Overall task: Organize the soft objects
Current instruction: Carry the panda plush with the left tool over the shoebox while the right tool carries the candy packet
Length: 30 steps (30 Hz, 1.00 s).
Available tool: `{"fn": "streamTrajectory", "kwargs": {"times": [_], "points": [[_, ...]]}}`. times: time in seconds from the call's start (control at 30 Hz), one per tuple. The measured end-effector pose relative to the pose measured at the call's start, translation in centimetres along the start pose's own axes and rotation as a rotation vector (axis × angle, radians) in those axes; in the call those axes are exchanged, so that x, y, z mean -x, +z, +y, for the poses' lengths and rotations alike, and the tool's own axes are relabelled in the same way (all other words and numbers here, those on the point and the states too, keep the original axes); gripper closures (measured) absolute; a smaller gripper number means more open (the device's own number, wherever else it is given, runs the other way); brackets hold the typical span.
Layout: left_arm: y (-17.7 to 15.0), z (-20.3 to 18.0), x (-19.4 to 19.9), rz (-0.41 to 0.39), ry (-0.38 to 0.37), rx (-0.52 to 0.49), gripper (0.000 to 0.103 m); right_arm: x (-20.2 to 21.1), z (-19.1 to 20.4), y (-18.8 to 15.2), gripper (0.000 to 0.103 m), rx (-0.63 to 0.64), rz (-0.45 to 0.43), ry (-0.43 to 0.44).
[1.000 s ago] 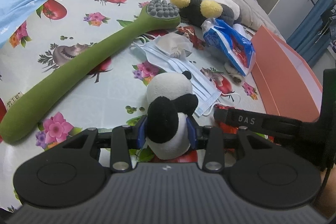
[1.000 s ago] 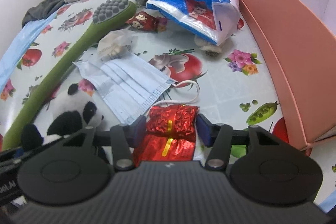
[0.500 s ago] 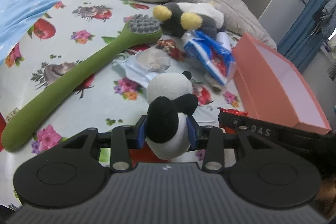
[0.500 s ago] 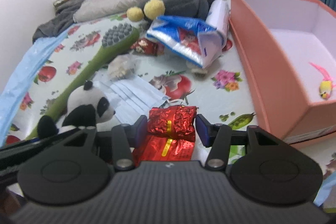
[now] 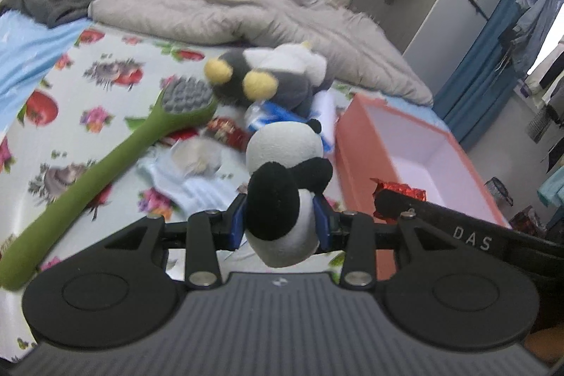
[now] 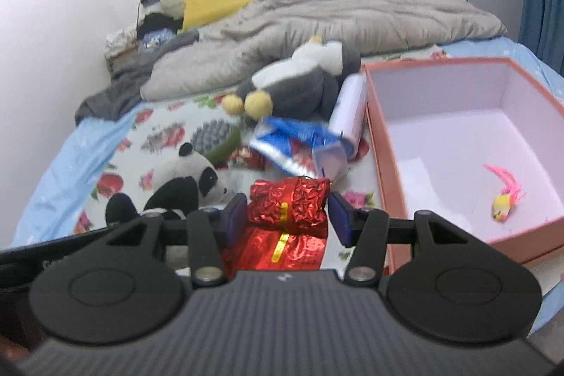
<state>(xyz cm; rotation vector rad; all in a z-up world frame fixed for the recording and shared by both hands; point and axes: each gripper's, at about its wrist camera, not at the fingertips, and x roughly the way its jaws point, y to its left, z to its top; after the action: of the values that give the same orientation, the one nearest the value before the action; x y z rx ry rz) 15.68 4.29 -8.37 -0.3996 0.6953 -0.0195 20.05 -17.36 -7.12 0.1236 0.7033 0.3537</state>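
Note:
My left gripper is shut on a small panda plush and holds it above the bed; the panda also shows in the right wrist view. My right gripper is shut on a red foil packet, which also shows in the left wrist view. An open orange box with a white inside stands to the right, also seen in the left wrist view. A pink and yellow toy lies in it.
On the flowered sheet lie a long green plush toothbrush, a grey and white plush with yellow feet, a blue snack bag, a face mask and another red packet. A grey quilt lies behind.
Both grippers have risen from the bed with the panda and the red packet. The views now look down on the bed, and the inside of the orange box has come into sight.

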Motion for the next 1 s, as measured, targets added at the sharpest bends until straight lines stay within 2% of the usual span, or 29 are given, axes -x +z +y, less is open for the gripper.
{"fn": "streamTrajectory", "kwargs": {"times": [0.33,0.57,0.8,1.0], "points": [[5.0,-6.3,0.8,-0.071,-0.04,-0.041,0.058,3.0,-2.2,5.1,0.05,0.014,-0.087,0.021],[7.6,-11.1,0.0,-0.095,-0.087,-0.076,0.058,5.0,-5.5,8.8,0.05,0.007,-0.169,-0.013],[7.8,-16.0,-3.9,-0.04,-0.113,-0.136,0.058,4.9,-11.1,10.2,0.05,-0.049,-0.179,-0.081],[6.9,-20.1,-9.1,0.033,-0.147,-0.2,0.058,3.1,-16.1,10.0,0.05,-0.086,-0.132,-0.151]]}}
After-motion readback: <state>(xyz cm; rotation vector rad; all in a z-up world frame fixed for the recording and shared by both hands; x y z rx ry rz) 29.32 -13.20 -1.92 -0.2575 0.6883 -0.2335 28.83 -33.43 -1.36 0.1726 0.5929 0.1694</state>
